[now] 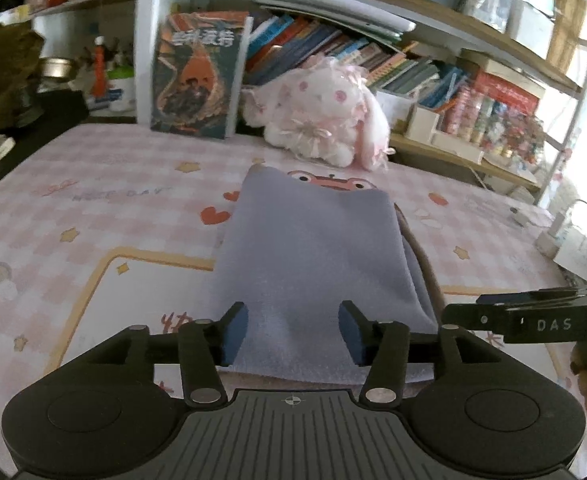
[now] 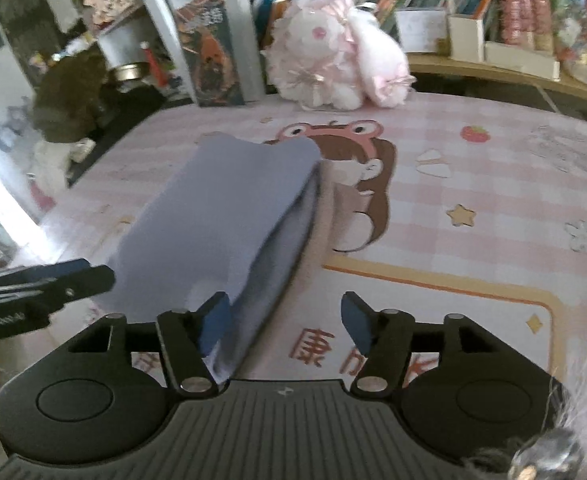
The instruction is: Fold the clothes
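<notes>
A folded light blue-grey cloth lies on the pink checked table mat, running away from me. My left gripper is open, its blue pads above the cloth's near edge. In the right wrist view the cloth shows stacked layers along its right side. My right gripper is open at the cloth's near right corner, its left pad against the fabric edge. Each gripper shows in the other's view, the right one and the left one.
A pink and white plush toy and an upright book stand at the table's far edge, before bookshelves. A brown plush and metal tins sit to the far left. White items lie at the right edge.
</notes>
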Demonstrator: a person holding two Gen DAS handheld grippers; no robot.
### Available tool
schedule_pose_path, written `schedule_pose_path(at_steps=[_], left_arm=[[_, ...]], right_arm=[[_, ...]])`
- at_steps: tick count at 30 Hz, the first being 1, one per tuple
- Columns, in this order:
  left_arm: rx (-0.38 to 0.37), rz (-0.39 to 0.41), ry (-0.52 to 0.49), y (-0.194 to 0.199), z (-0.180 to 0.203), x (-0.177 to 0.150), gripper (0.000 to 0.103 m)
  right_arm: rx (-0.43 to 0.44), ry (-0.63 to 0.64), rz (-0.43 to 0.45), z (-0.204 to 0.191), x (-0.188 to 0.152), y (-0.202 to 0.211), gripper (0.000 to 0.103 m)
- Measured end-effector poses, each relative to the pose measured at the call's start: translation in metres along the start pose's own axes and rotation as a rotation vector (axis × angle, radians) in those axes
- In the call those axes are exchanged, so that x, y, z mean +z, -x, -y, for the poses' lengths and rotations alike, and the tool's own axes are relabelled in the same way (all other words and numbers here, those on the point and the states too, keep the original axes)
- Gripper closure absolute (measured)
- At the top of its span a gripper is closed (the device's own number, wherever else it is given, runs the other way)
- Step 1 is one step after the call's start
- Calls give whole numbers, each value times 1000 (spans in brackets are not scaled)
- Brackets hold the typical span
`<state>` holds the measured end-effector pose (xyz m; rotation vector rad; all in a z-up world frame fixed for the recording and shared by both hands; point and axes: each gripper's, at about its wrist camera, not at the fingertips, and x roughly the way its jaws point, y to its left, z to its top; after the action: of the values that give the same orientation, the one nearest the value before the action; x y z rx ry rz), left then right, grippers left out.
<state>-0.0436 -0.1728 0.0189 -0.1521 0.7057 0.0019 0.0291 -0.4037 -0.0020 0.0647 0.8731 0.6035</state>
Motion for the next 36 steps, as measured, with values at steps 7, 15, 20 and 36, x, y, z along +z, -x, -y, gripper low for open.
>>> schedule_pose_path(at_steps=[7,15,20,36], left_arm=[[-73,-16,-64,-9,-33,14,34],[-236,-156,124,-45,-94,32,33],[-343,-251,180,-74,-105,34,30],[-345,-303,234,-95,-90,37,34]], right_arm=[[-105,-181,15,-8,-5,-3,22],[-122,-396,-23,-11,-9,-14,19],[-122,-513,-37,-10,-12,-20,19],[-80,-413,-113,-28,6,-43,51]])
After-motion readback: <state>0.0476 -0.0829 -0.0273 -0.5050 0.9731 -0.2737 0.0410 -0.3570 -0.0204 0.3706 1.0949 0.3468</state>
